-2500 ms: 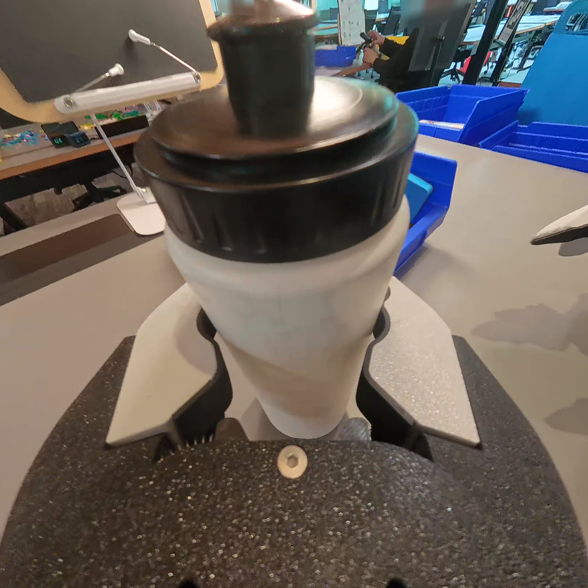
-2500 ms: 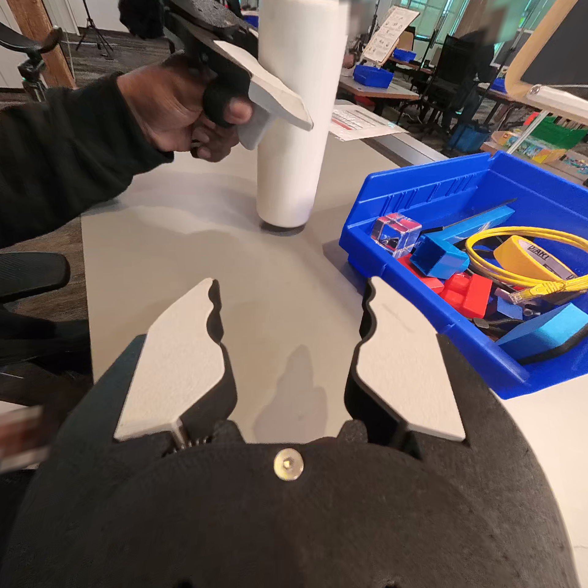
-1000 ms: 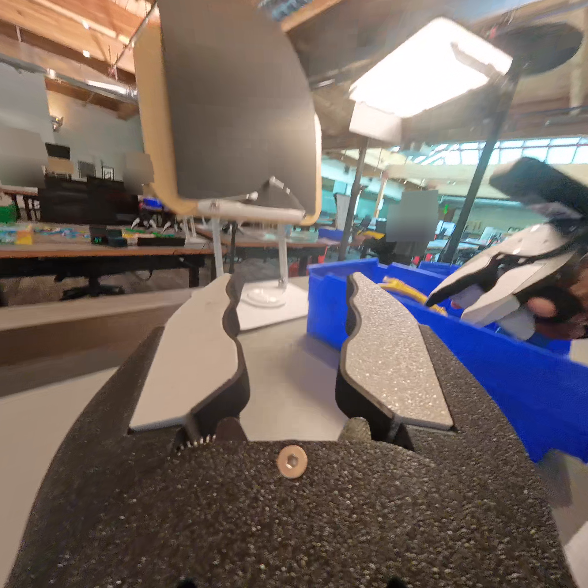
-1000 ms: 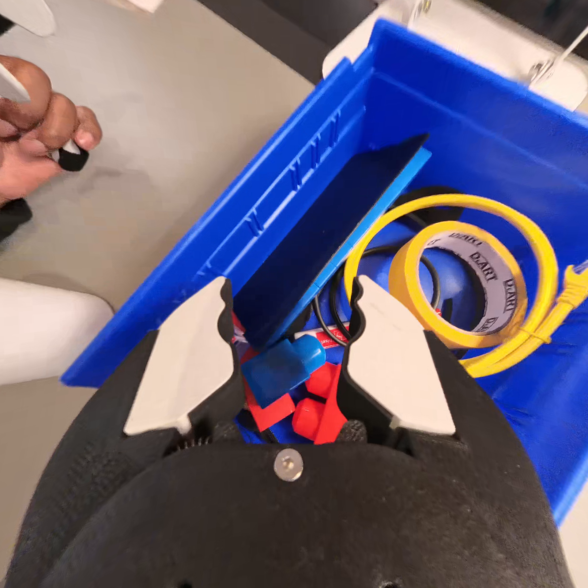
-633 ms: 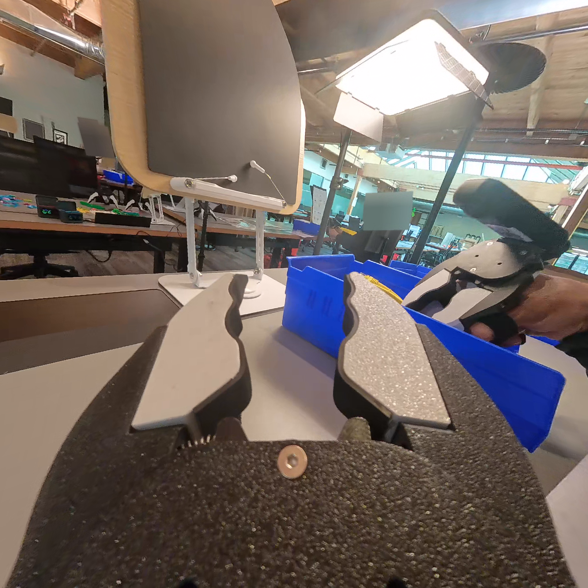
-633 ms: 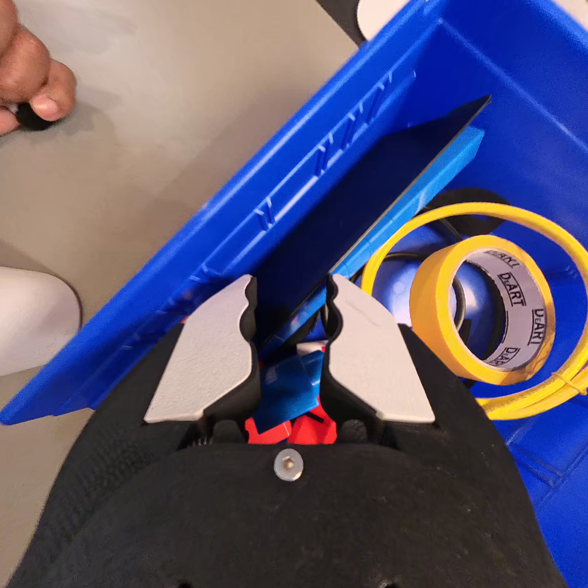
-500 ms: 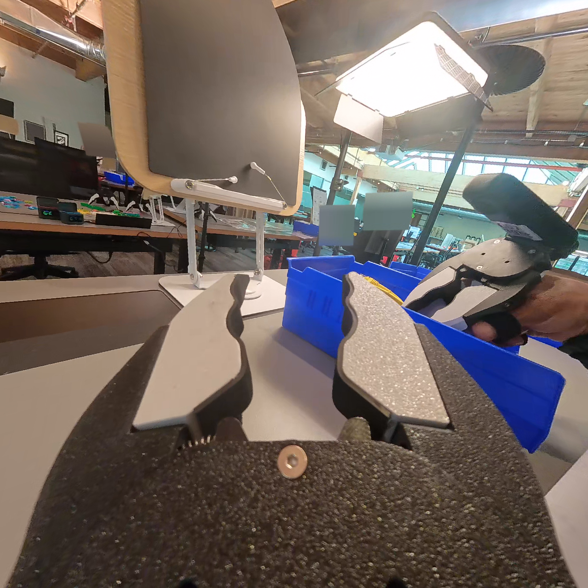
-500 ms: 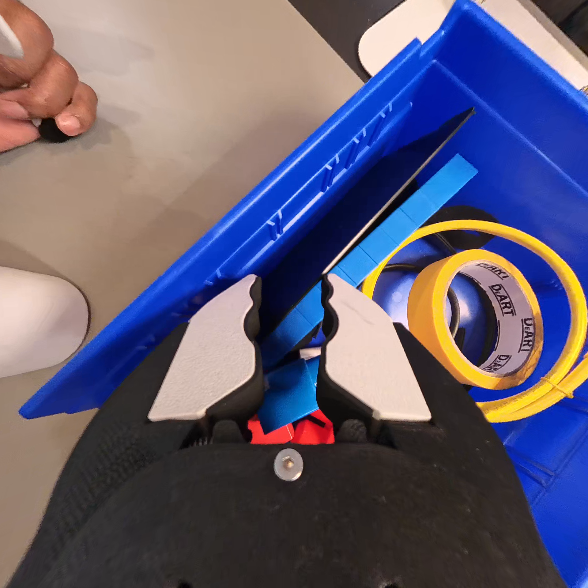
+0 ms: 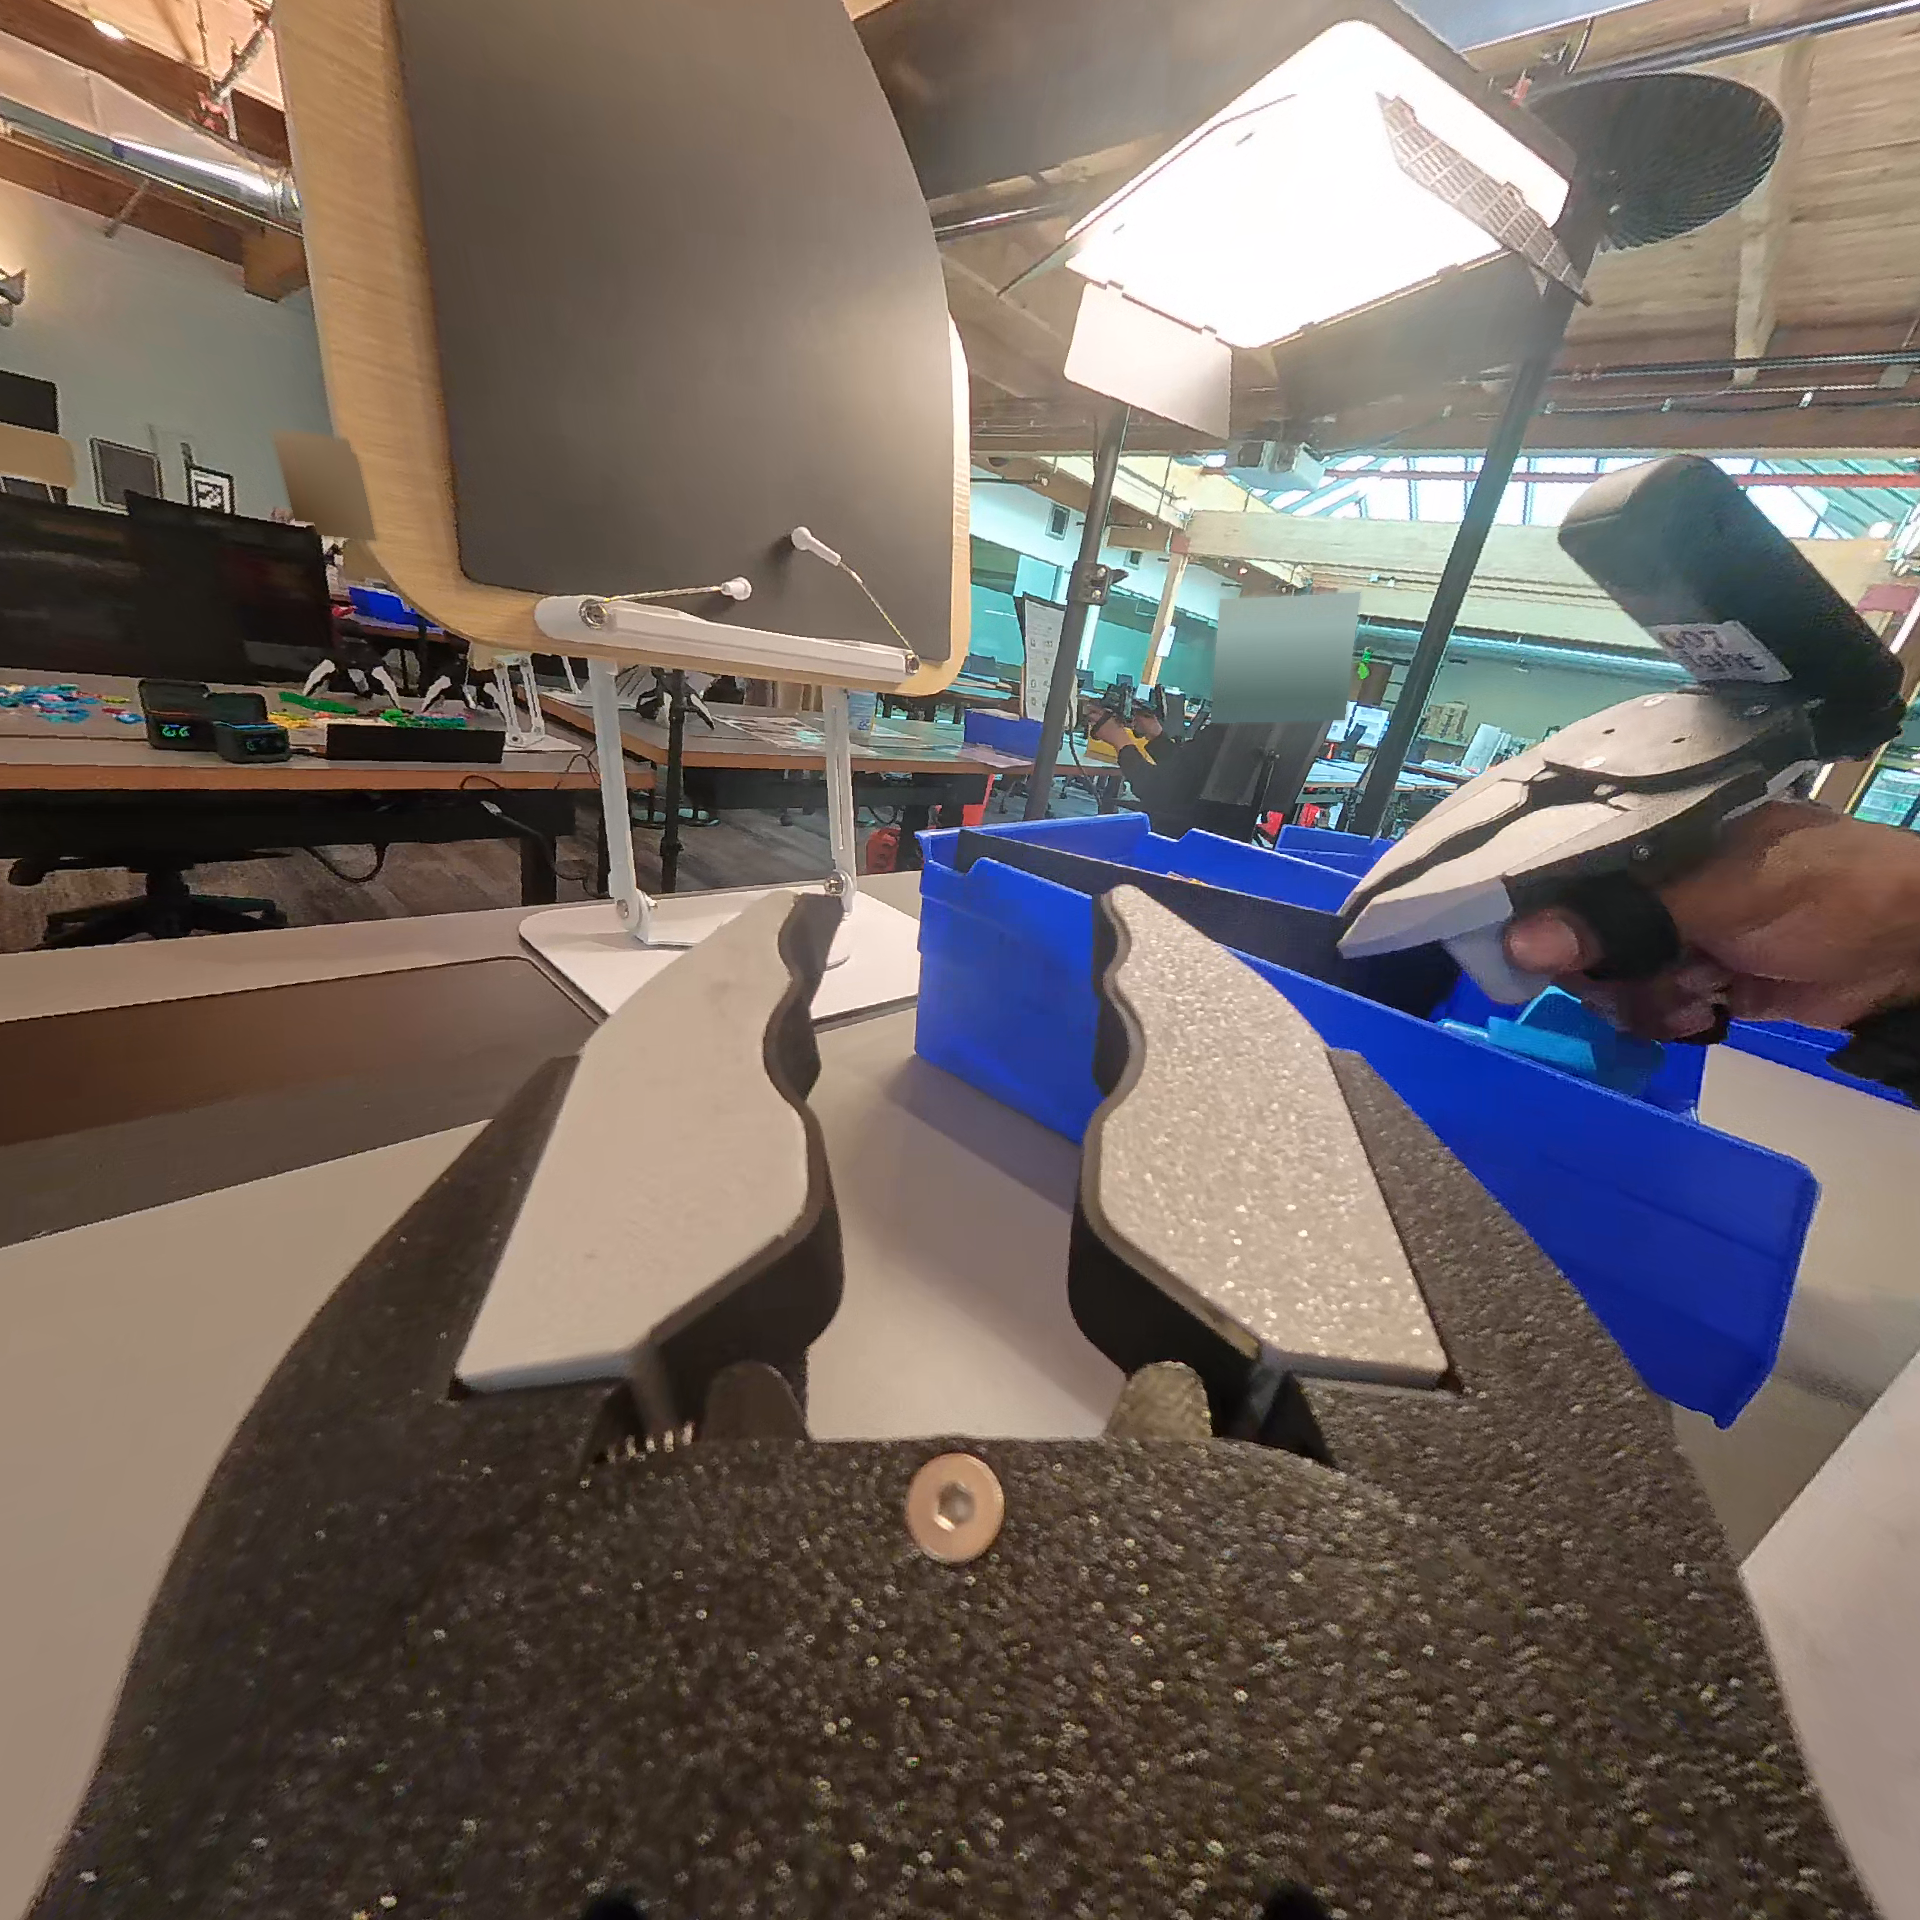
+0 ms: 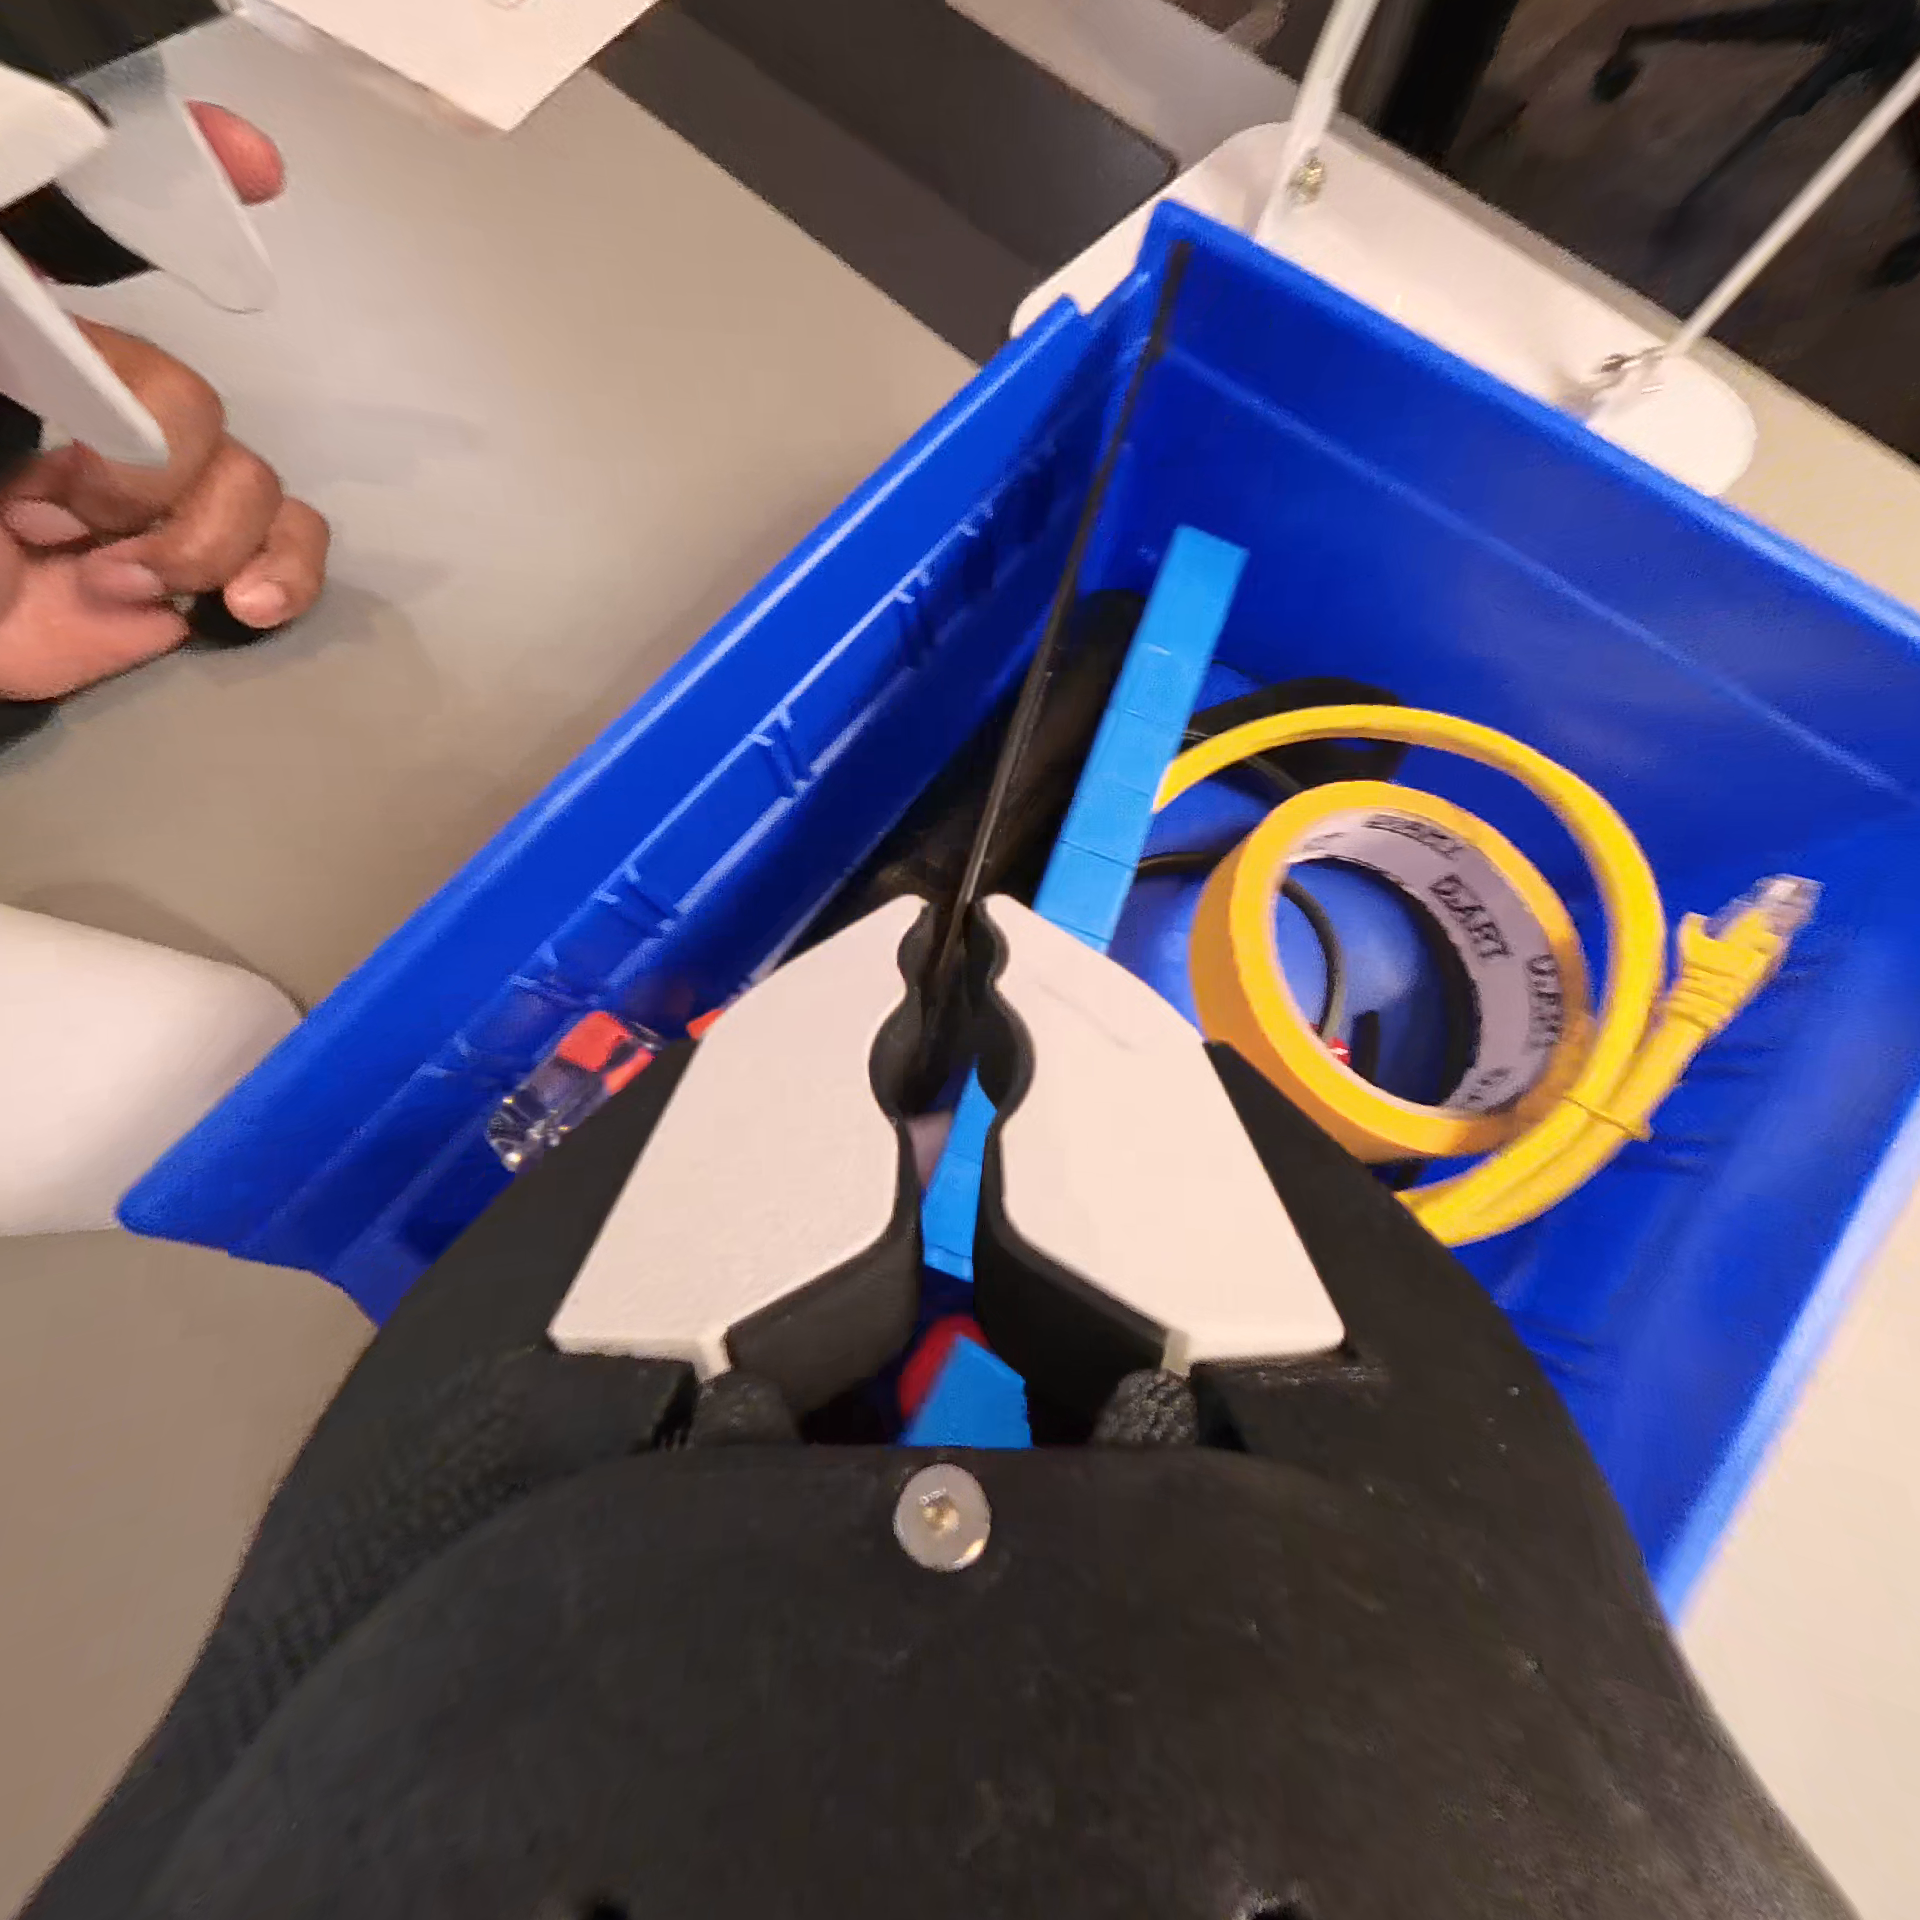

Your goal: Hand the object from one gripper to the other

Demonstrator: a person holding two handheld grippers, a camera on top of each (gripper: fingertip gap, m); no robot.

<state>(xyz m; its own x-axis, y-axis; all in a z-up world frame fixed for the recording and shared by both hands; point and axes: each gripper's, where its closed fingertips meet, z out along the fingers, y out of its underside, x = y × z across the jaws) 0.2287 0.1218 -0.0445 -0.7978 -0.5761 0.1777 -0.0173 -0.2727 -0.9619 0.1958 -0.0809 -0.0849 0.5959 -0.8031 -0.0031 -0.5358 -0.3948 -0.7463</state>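
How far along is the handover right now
Done: right gripper has shut on the thin black sheet, which stands on edge in the blue bin. In hand: only that grip. Left: lifting it out and passing it to the left gripper, open and empty.

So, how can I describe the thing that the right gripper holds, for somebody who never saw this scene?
Look in the blue bin on the grey table. The right gripper is shut on a thin black sheet standing on edge, beside a light blue strip; it is the only flat black thing there.
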